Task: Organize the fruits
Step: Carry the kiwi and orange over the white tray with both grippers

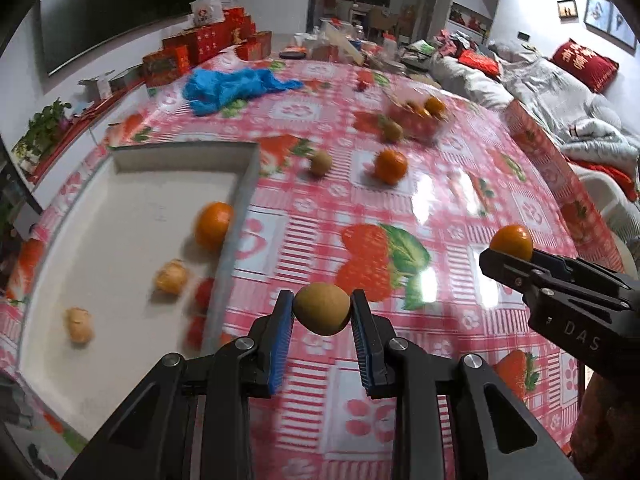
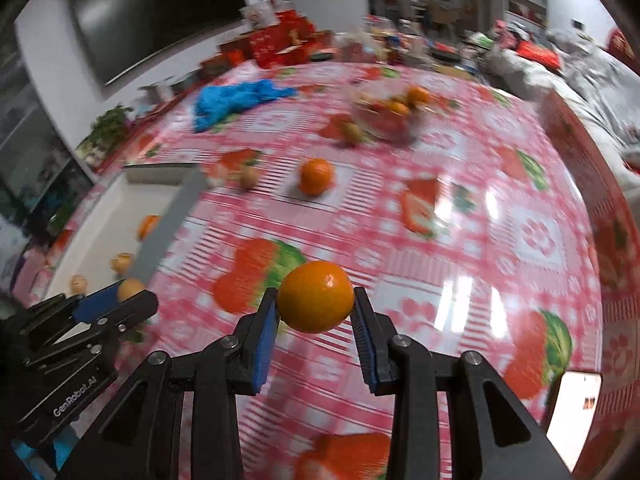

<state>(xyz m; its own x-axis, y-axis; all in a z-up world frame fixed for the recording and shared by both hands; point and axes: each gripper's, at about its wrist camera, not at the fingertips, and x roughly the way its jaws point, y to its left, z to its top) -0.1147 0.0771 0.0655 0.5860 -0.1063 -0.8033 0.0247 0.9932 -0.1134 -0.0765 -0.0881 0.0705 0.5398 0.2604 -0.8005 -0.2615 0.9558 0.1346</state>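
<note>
My left gripper (image 1: 322,309) is shut on a small tan-brown round fruit (image 1: 322,309), held above the strawberry-print tablecloth just right of a white tray (image 1: 132,200). In that tray lie an orange (image 1: 213,225) and two peeled-looking pale citrus pieces (image 1: 171,277). My right gripper (image 2: 315,297) is shut on an orange (image 2: 315,297); the left wrist view shows the same orange (image 1: 512,241) at the right. Loose on the cloth lie another orange (image 1: 390,165) and a brown fruit (image 1: 321,163). A clear bowl (image 1: 416,114) farther back holds more oranges.
A crumpled blue bag (image 1: 232,86) lies at the far left of the table (image 1: 460,200). Red gift boxes (image 1: 208,46) and clutter line the far edge. A sofa with bedding (image 1: 560,92) stands to the right. A brown fruit (image 1: 391,131) sits beside the bowl.
</note>
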